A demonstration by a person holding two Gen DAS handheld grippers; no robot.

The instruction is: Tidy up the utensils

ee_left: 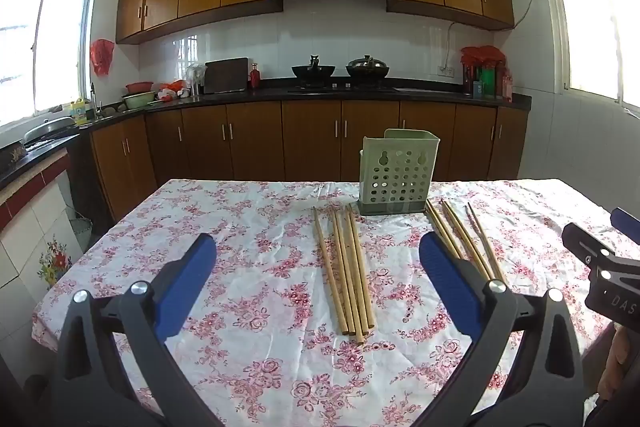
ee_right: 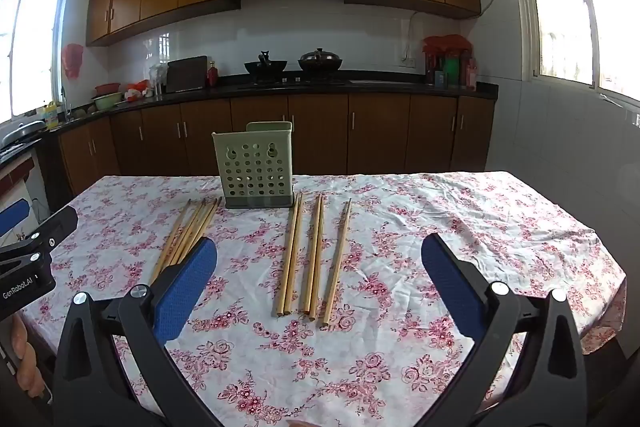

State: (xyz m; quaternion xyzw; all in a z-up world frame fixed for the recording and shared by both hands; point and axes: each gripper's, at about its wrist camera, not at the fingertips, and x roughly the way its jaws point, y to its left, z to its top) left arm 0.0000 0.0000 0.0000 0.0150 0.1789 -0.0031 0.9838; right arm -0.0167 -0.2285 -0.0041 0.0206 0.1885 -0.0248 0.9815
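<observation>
A pale green perforated utensil holder (ee_left: 396, 173) stands upright at the far side of the floral table; it also shows in the right wrist view (ee_right: 255, 167). One bunch of wooden chopsticks (ee_left: 347, 269) lies left of it, seen too in the right wrist view (ee_right: 188, 237). A second bunch (ee_right: 308, 255) lies right of it, partly hidden by a finger in the left wrist view (ee_left: 466, 241). My left gripper (ee_left: 318, 275) is open and empty, above the left bunch. My right gripper (ee_right: 319, 277) is open and empty, above the right bunch.
The table wears a white cloth with pink flowers (ee_right: 380, 339). Behind it run brown kitchen cabinets (ee_left: 312, 143) and a black counter with two woks (ee_left: 340, 71). The right gripper's body shows at the right edge of the left wrist view (ee_left: 608, 267).
</observation>
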